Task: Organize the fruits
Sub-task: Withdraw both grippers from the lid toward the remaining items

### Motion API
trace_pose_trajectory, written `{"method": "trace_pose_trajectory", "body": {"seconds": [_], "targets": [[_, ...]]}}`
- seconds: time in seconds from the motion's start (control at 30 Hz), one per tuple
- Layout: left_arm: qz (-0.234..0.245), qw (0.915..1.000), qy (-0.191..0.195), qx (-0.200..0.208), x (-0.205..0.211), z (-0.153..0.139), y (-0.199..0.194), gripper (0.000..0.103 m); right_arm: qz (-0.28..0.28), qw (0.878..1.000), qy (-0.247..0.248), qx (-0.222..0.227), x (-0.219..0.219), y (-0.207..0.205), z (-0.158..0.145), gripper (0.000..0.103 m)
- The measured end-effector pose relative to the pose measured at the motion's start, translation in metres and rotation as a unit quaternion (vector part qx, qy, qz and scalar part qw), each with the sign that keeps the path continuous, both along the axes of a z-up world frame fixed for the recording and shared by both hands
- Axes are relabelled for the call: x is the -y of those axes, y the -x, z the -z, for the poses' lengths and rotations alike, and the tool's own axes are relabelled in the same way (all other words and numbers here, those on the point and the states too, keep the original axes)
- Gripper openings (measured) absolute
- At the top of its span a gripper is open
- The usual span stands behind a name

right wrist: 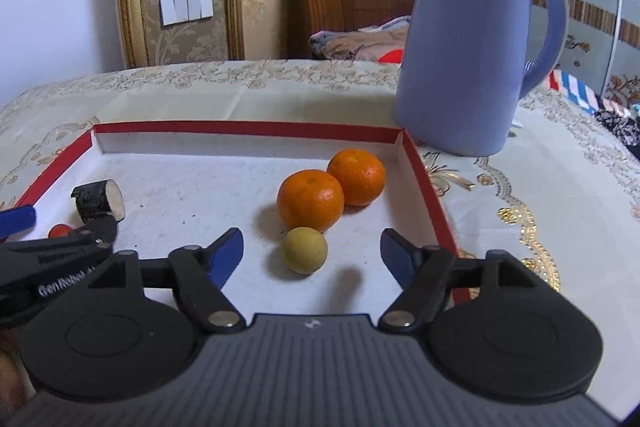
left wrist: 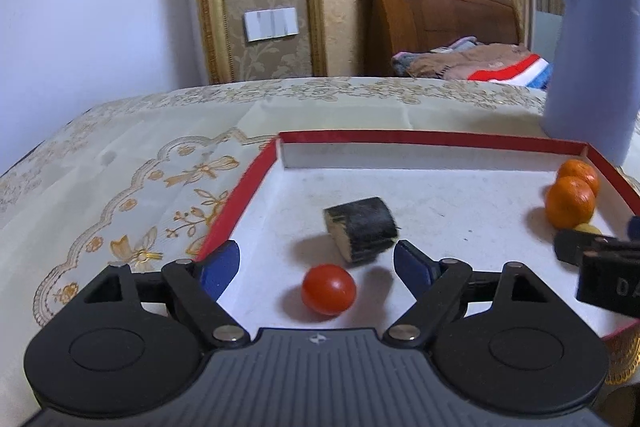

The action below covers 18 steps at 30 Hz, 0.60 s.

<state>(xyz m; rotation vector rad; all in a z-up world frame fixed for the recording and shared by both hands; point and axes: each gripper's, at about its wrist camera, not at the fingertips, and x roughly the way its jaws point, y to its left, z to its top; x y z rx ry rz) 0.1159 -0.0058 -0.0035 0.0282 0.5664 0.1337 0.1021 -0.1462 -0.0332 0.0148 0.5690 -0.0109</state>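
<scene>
A red-rimmed white tray point(left wrist: 240, 203) point(right wrist: 428, 183) lies on the table. In the left wrist view my left gripper point(left wrist: 316, 267) is open over the tray, with a red cherry tomato point(left wrist: 329, 289) between its fingers and a dark cut sugarcane piece point(left wrist: 362, 227) just beyond. Two oranges point(left wrist: 570, 202) sit at the tray's right. In the right wrist view my right gripper point(right wrist: 312, 255) is open around a small yellow-green fruit point(right wrist: 304, 249), with the nearer orange point(right wrist: 311, 200) and the farther orange point(right wrist: 357, 177) just behind it. The sugarcane piece point(right wrist: 98, 203) and tomato point(right wrist: 60, 230) show at the left.
A tall blue jug point(right wrist: 472, 43) point(left wrist: 596, 67) stands on the patterned tablecloth point(left wrist: 120, 163) just beyond the tray's far right corner. A wooden headboard point(left wrist: 440, 15) and folded cloth lie behind the table. The right gripper's body point(left wrist: 600, 263) shows at the right edge of the left view.
</scene>
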Motion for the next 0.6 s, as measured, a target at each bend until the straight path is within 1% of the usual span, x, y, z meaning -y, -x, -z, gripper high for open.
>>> {"method": "trace_pose_trajectory", "body": {"seconds": [0.07, 0.1, 0.17, 0.3, 0.37, 0.47, 0.53, 0.6], "targets": [[-0.001, 1.0, 0.001, 0.004, -0.001, -0.001, 0.001, 0.085, 0.003, 1.0, 0.002, 0.004, 0.0, 0.002, 0.0, 0.08], [-0.003, 0.9999, -0.005, 0.01, 0.0, -0.002, 0.003, 0.085, 0.004, 1.0, 0.002, 0.006, 0.0, 0.003, 0.0, 0.085], [-0.005, 0.9996, -0.016, 0.024, 0.002, -0.003, 0.007, 0.085, 0.006, 1.0, 0.0, 0.011, 0.002, 0.005, 0.0, 0.088], [-0.007, 0.9981, -0.027, 0.055, 0.003, -0.008, 0.015, 0.085, 0.014, 1.0, -0.007, 0.021, 0.008, 0.012, 0.001, 0.097], [-0.011, 0.9974, -0.029, 0.066, 0.003, -0.01, 0.019, 0.085, 0.011, 1.0, -0.017, 0.022, 0.012, 0.017, 0.001, 0.098], [-0.011, 0.995, -0.039, 0.091, 0.004, -0.015, 0.03, 0.085, 0.01, 0.998, -0.039, 0.049, 0.019, 0.031, -0.004, 0.1], [-0.013, 0.992, -0.054, 0.113, 0.004, -0.019, 0.044, 0.085, 0.017, 0.996, -0.052, 0.069, 0.025, 0.045, -0.006, 0.103], [-0.013, 0.9901, -0.057, 0.128, 0.0, -0.023, 0.059, 0.085, 0.018, 0.994, -0.07, 0.081, 0.03, 0.057, -0.006, 0.103]]}}
